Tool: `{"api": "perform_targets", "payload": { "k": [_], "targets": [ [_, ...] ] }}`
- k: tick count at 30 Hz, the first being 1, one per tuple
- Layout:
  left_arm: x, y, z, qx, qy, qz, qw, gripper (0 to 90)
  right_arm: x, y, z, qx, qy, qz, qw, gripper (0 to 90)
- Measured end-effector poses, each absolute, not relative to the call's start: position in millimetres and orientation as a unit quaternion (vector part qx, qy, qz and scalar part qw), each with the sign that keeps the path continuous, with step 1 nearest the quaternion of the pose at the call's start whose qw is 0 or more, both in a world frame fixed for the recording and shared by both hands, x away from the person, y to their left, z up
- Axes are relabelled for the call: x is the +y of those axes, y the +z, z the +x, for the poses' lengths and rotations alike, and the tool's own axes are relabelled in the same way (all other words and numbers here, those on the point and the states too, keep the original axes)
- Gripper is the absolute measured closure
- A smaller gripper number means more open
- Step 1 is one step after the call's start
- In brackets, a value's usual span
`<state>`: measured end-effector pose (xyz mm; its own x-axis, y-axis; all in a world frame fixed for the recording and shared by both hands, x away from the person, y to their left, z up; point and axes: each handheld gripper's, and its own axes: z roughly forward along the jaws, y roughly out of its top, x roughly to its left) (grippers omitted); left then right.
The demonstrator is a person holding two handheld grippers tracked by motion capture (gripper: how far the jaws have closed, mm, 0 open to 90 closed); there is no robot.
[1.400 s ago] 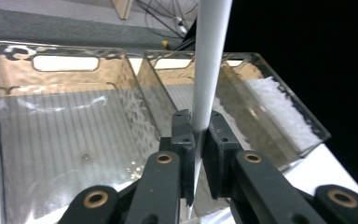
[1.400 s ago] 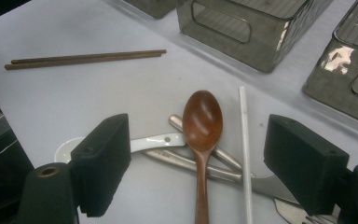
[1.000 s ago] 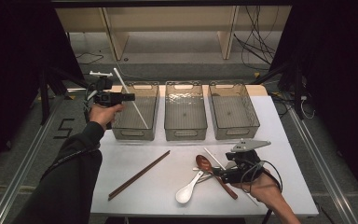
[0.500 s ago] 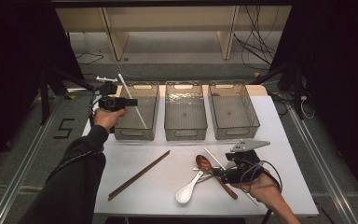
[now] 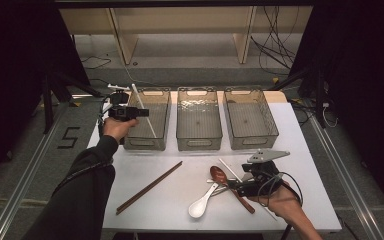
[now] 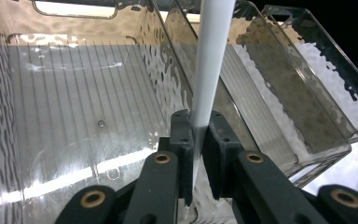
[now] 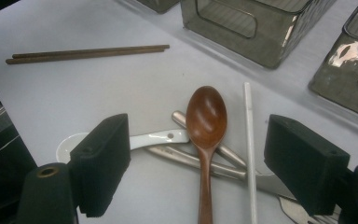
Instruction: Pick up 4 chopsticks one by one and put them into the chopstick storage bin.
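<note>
- White table (image 5: 180, 210) carries three clear bins.
- Left gripper (image 6: 196, 154) pinches a white chopstick (image 6: 209, 65) over the left bin (image 5: 147, 142).
- Right gripper (image 7: 205, 172), jaws spread, hovers above the wooden spoon (image 7: 206, 116), near that bin's front.

So the thin white plastic chopstick (image 5: 143, 110) is up in the air over the left-hand clear ribbed plastic bin (image 5: 146, 134), tilted, its top end leaning far and left past the bin's back rim, its lower end pointing down into the bin. In the left gripper view the stick (image 6: 211, 65) looks smooth, round and plain white, pinched low down. The bin (image 6: 74, 93) has wavy see-through walls, a grooved floor and a cut-out handle at its far end. It sits at the far left of the white table.
</note>
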<state>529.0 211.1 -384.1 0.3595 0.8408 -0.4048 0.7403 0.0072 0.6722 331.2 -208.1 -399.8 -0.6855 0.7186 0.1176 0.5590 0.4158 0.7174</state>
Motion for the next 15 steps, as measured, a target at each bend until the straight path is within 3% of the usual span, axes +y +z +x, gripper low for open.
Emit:
{"api": "perform_targets", "payload": {
  "k": [9, 15],
  "targets": [
    [211.2, -385.9, 529.9, 0.574, 0.071, 0.699, 0.421, 74.4, -207.9, -399.8, 331.1, 0.835, 0.382, 0.381, 0.105, 23.4],
    [211.2, -382.2, 523.9, 0.569, 0.064, 0.698, 0.43, 57.4, -208.5, -399.8, 331.0, 0.835, 0.382, 0.383, 0.105, 23.4]
  ]
}}
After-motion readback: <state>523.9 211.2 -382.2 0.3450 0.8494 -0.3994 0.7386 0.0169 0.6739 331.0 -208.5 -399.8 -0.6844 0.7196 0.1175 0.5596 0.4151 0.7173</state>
